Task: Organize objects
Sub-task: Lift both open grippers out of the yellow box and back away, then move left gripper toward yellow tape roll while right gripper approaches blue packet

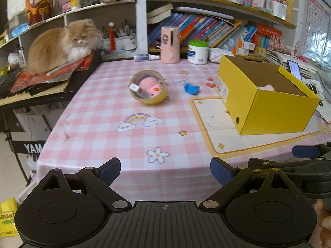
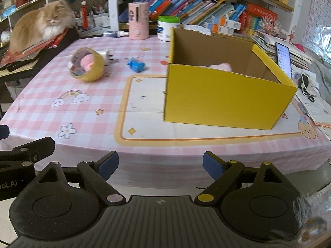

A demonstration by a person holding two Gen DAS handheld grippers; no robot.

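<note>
Left gripper (image 1: 165,170) and right gripper (image 2: 160,164), both spread wide and empty, at the table's (image 2: 99,124) near edge; ahead, tape roll (image 2: 88,64), blue toy (image 2: 136,64), yellow box (image 2: 225,105).

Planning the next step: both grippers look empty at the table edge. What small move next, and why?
Probably move the left gripper forward toward the tape roll. Both it and the right gripper are open and empty; the roll and blue toy lie outside the yellow box.

Home study: cat (image 1: 62,43), bookshelves (image 1: 217,26), checked tablecloth (image 1: 103,124).
</note>
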